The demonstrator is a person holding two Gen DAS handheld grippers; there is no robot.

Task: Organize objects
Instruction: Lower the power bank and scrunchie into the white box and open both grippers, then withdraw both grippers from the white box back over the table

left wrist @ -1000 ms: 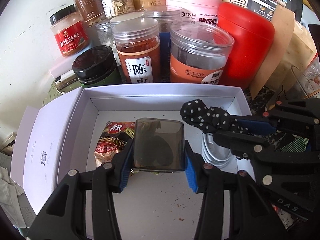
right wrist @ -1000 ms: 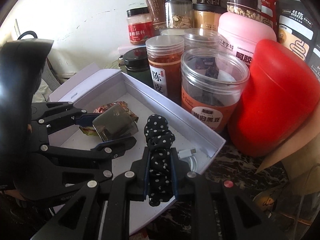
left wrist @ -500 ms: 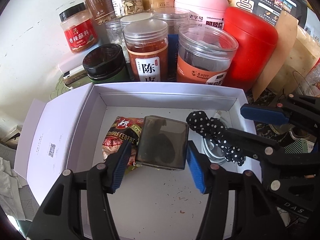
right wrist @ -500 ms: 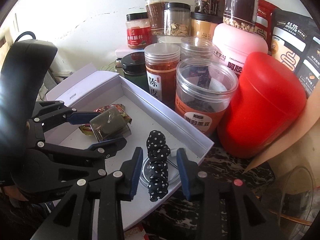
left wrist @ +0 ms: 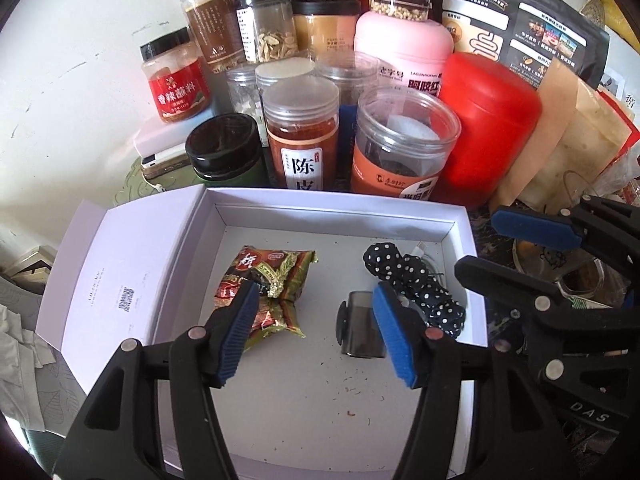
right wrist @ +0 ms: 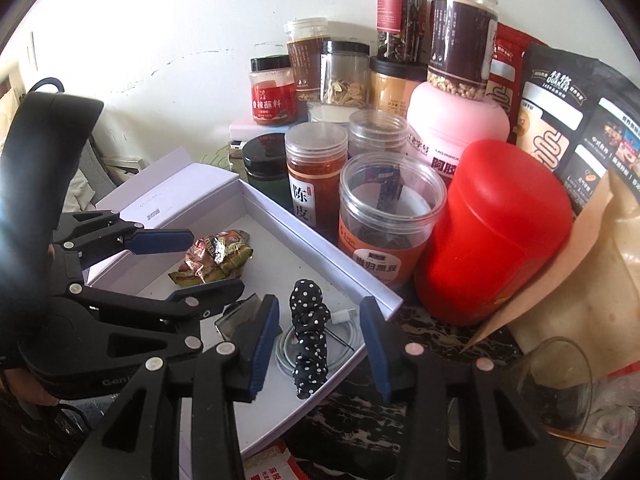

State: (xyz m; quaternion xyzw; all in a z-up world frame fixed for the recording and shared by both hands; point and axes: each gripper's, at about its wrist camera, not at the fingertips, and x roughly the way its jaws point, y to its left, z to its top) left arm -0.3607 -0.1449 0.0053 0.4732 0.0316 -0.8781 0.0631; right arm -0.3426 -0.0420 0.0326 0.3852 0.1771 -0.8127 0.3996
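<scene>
So both grippers are hanging over the white box [left wrist: 340, 210] with nothing in them. The left gripper [left wrist: 316, 332] has its blue pads spread and its jaws are opening, with only the box floor showing in the gap; the dark translucent case [left wrist: 360, 330] lies flat on the floor, partly tucked behind the right-hand pad, and I can't tell whether that pad touches it. To the left of it sits the crinkly snack packet [left wrist: 266, 296], with the left-hand pad overlapping its near edge in the view. The right gripper [right wrist: 316, 338] is opening too, pads clear on both sides of the black polka-dot scrunchie [right wrist: 306, 332], which lies on top of a coiled white cable [right wrist: 286, 350] in the right part of the box. In the left wrist view the scrunchie runs diagonally near the box's right wall. The box flap [left wrist: 120, 276] is folded open to the left. Behind the far wall is a crowd of containers: a clear jar with an orange label [left wrist: 404, 148], a jar of reddish stuff [left wrist: 302, 136], a black-lidded jar [left wrist: 228, 148], a big red canister [left wrist: 490, 124] on the right, a pink tub [left wrist: 404, 52] further back, and some paper bags [left wrist: 560, 136] leaning at the far right
</scene>
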